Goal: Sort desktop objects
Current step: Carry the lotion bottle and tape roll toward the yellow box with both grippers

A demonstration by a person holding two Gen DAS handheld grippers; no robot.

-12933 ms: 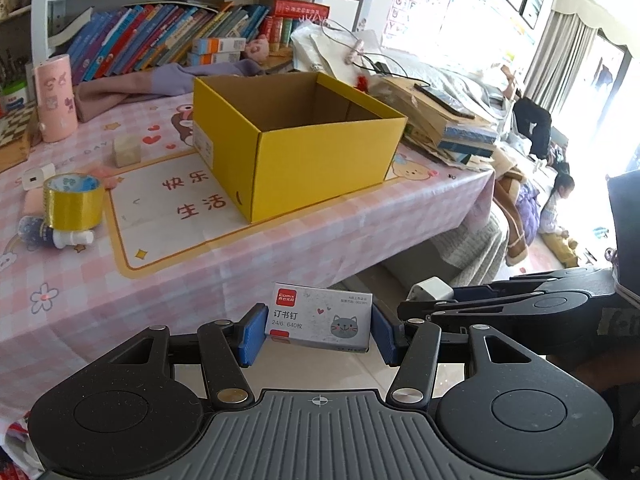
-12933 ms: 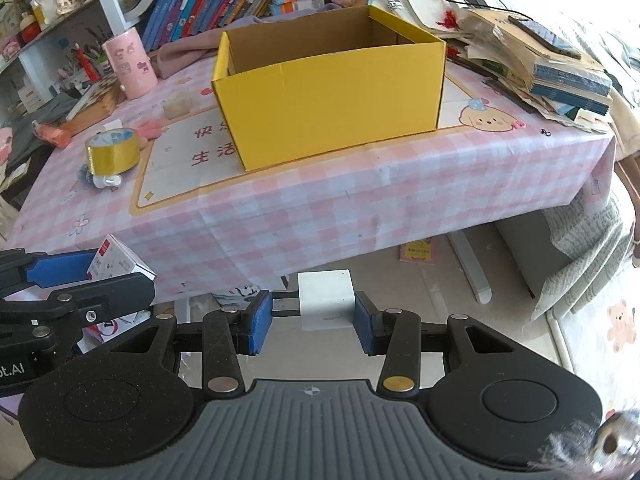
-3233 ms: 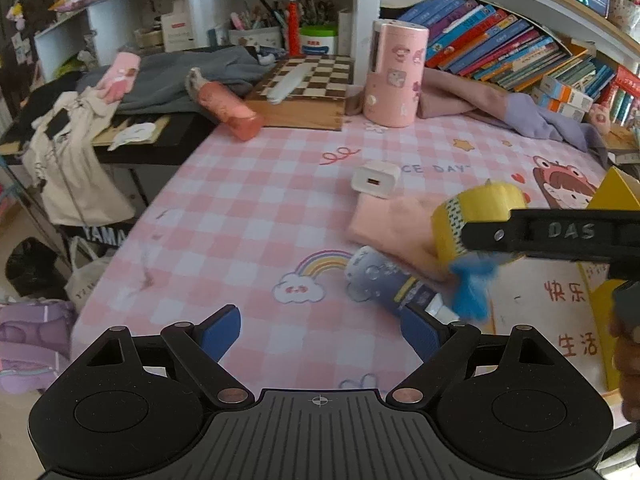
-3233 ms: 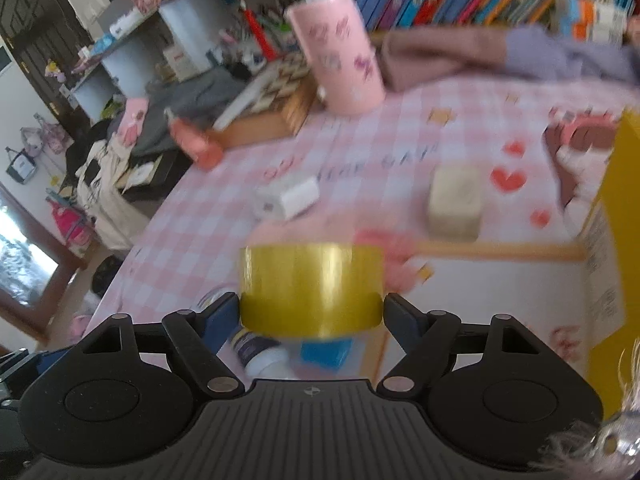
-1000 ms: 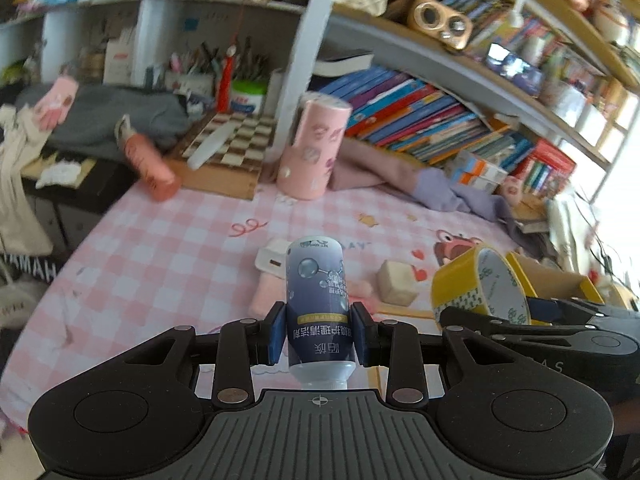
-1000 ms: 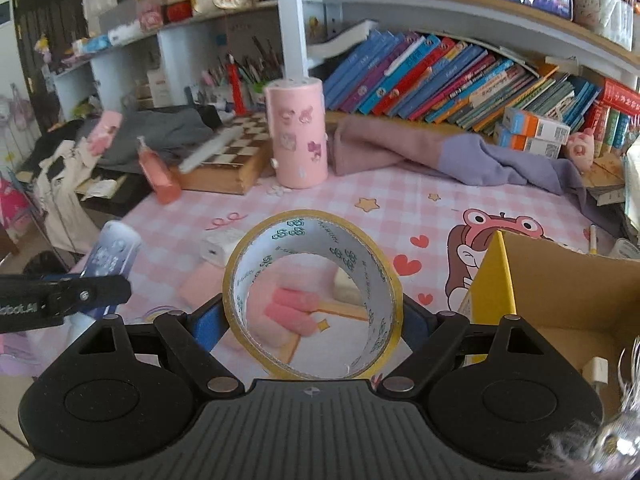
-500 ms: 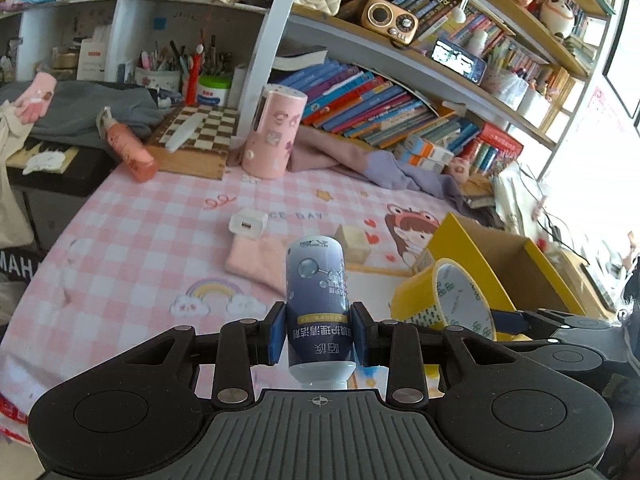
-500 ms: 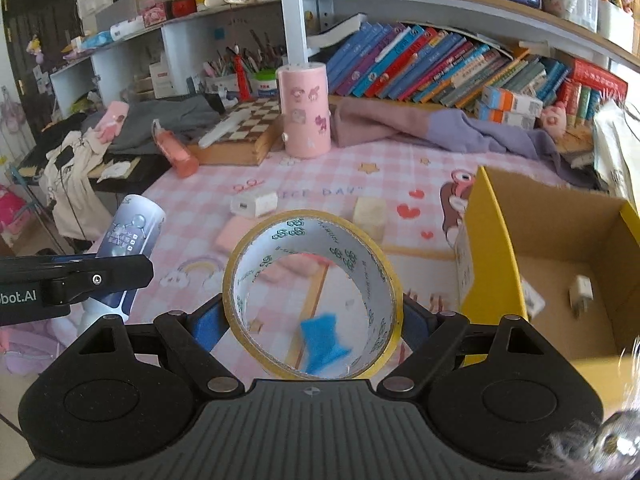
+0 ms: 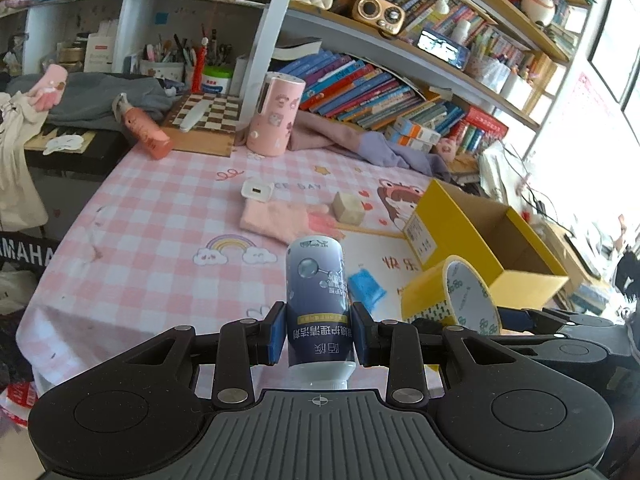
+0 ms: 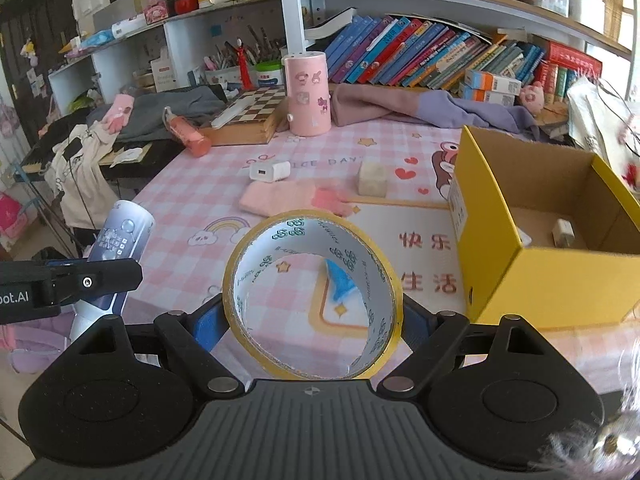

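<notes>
Left wrist view: the left gripper [image 9: 319, 336] is clamped on a dark blue bottle [image 9: 318, 304], its blue pads pressing both sides of the lower body, white cap end toward the camera and the rounded base pointing out over the table [image 9: 160, 216]. Just to its right sits the right gripper [image 9: 472, 320], closed around a yellow tape roll [image 9: 448, 296] — the roll's printed white core faces this camera at an angle. Right wrist view: the tape roll [image 10: 312, 296] stands on edge between the right gripper [image 10: 312, 322] pads, its open ring facing the lens so the pink checked cloth and a blue scrap [image 10: 340, 280] show through it. The bottle [image 10: 116, 252] appears at far left, tilted, held up off the table by the left gripper [image 10: 76, 280]. Right of the tape, near but apart from it, stands the open yellow box [image 10: 532, 280] with a white charger [image 10: 562, 234] and another small white item on its floor. Beyond the grippers on the table lie a pink glove [image 10: 292, 198], a white adapter [image 10: 270, 170] and a beige cube [image 10: 372, 180] — all well clear of both grippers.
</notes>
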